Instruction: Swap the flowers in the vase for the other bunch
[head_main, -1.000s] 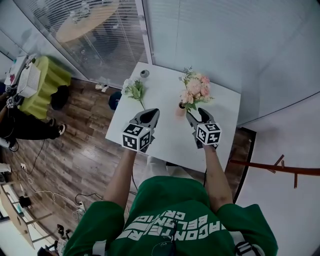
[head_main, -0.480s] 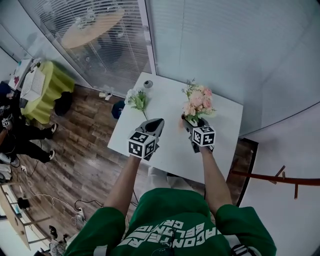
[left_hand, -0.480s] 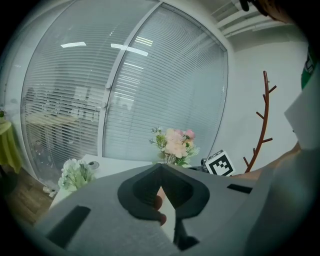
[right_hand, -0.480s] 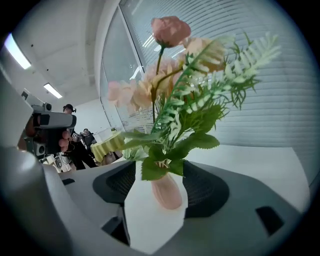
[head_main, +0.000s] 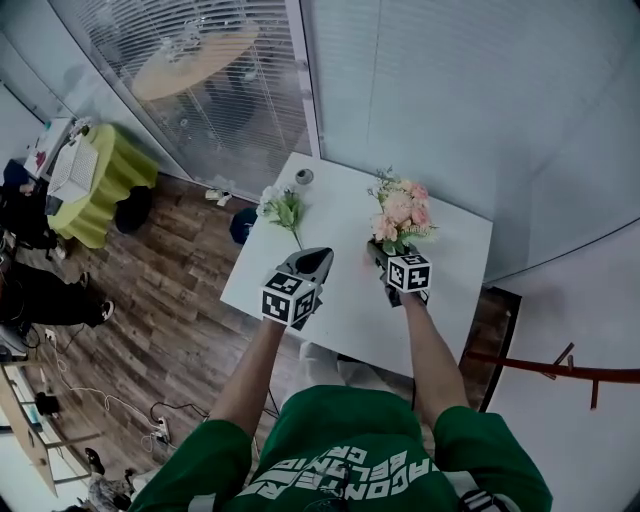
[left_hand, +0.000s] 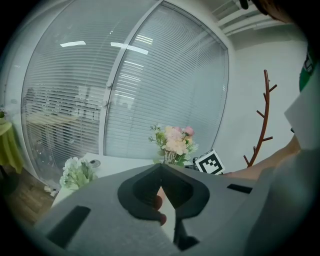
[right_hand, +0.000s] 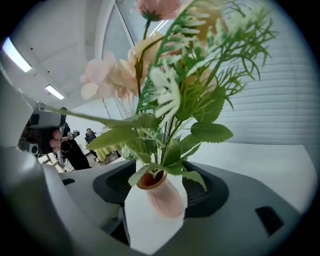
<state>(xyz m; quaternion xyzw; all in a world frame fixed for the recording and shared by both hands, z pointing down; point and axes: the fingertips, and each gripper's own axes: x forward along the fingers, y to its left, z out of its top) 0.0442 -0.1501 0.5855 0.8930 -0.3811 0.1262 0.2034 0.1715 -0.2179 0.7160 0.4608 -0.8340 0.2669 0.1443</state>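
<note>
The right gripper (head_main: 388, 258), right of centre in the head view, has just been opening its jaws. They stand wide apart on either side of the pink vase (right_hand: 165, 197), with white table showing between pads and vase. The pink bouquet (head_main: 400, 210) stands upright in that vase, near the white table's (head_main: 345, 300) upper right part. The left gripper (head_main: 318, 258) hangs over the table's middle, jaw tips together and holding nothing. The white-and-green bunch (head_main: 282, 207) lies at the table's upper left edge, apart from both grippers.
</note>
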